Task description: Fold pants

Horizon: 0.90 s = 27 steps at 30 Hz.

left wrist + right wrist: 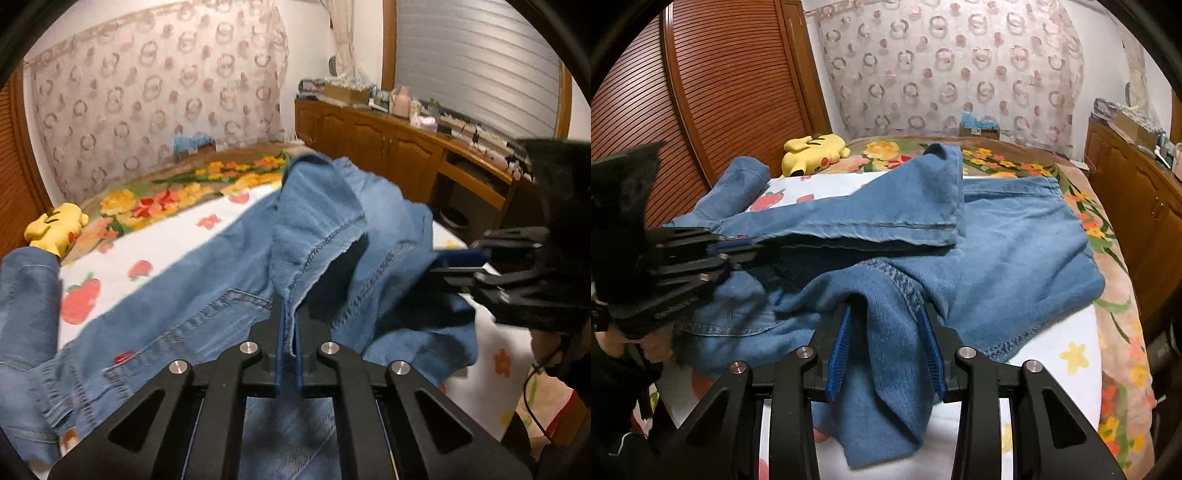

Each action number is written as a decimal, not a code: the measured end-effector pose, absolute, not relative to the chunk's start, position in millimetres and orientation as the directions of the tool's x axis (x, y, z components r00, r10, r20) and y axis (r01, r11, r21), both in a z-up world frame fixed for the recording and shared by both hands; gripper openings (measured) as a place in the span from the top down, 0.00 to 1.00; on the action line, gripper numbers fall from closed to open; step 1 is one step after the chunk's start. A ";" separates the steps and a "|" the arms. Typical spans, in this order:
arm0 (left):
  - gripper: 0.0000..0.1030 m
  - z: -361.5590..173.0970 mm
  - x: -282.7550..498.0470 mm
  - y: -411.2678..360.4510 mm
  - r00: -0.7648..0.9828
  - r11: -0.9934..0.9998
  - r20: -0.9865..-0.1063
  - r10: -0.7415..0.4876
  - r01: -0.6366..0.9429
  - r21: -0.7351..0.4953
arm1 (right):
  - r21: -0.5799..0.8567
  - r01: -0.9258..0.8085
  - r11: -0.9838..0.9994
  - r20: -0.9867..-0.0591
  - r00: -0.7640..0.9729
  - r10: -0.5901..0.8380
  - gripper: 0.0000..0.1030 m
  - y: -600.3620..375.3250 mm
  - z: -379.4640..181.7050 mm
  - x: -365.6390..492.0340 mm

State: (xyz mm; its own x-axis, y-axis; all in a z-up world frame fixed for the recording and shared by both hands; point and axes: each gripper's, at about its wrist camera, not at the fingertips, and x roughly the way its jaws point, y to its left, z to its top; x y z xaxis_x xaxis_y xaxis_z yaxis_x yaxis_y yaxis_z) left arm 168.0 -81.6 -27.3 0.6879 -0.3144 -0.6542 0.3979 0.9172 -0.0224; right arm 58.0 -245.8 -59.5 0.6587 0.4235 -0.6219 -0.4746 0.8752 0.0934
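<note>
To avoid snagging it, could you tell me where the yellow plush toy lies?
The yellow plush toy lies at the bed's far left, beyond the jeans, near the slatted wooden door.

A patterned curtain [945, 66] backs the bed [1071, 354], between louvred wardrobe [713, 85] and wooden sideboard [388, 140].

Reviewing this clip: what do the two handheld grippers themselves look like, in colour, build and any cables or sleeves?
Both are matte black linkage frames with triangular cut-outs and silver round bolt heads. The left gripper and right gripper carry blue pads, visibly ribbed on the right. A thin black cable trails near the right one, and dark fuzzy sleeves cover the wrists.
</note>
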 end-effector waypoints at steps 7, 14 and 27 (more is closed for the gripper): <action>0.95 3.2 134.8 -28.4 0.761 0.947 -0.582 -0.289 0.316 -0.057 | 0.138 -0.567 0.812 -0.573 0.623 0.533 0.94 -228.5 -45.7 42.7; 0.95 15.4 102.3 36.5 0.808 0.975 -0.548 -0.217 0.202 -0.088 | 0.139 -0.660 0.738 -0.562 0.561 0.608 0.93 -198.4 -36.1 21.0; 0.95 -36.7 85.7 83.4 0.763 0.992 -0.635 -0.120 0.076 -0.096 | 0.087 -0.692 0.717 -0.595 0.541 0.594 0.91 -188.3 -43.1 29.3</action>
State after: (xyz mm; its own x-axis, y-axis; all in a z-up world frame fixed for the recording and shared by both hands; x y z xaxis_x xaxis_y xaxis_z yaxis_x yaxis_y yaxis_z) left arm 85.7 83.4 -36.7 0.7629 -0.1203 -0.6352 0.0762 0.9924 -0.0965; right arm 29.3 -188.3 -43.1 0.5409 0.5941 -0.5955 -0.6916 0.7170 0.0871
